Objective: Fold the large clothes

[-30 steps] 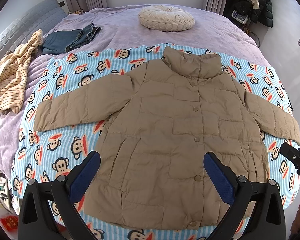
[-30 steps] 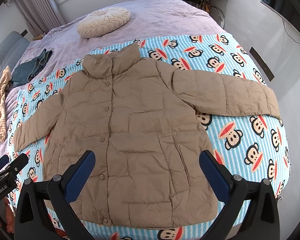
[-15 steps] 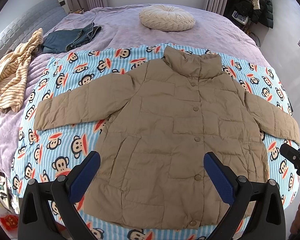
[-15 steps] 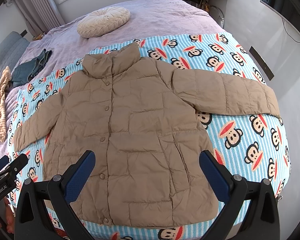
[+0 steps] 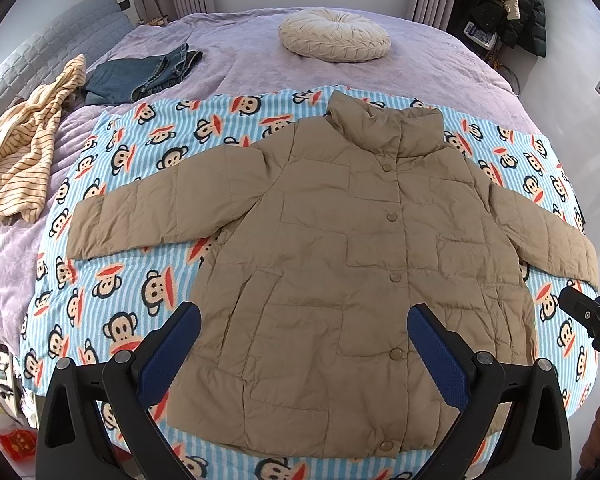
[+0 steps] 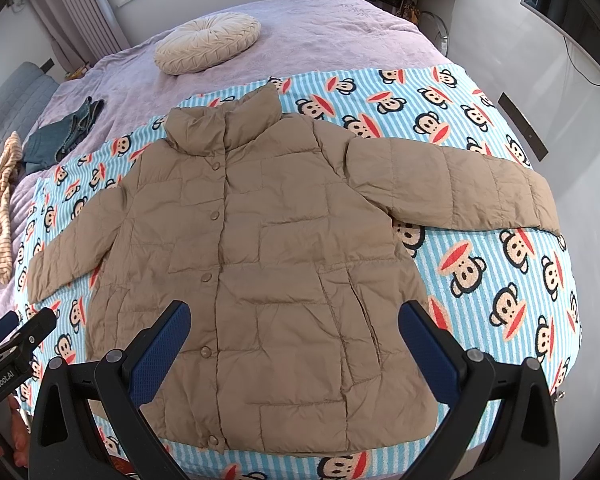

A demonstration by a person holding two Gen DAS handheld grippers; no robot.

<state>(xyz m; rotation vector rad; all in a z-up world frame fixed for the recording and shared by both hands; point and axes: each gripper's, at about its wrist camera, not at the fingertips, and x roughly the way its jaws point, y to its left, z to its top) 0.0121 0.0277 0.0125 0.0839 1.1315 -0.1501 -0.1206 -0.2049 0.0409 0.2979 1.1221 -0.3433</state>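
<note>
round cream cushion, folded jeans, striped garment, monkey-print blanket

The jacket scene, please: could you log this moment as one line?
jacket: flat, buttoned, unfolded | left tool: open, hovering | right tool: open, hovering

My right gripper hangs wide open above the hem of a tan quilted puffer jacket, buttoned and spread flat, sleeves out, on a blue-striped monkey-print blanket. A round cream pleated cushion rests beyond on the lilac bedspread; my left gripper shows at the frame's left edge.
</note>
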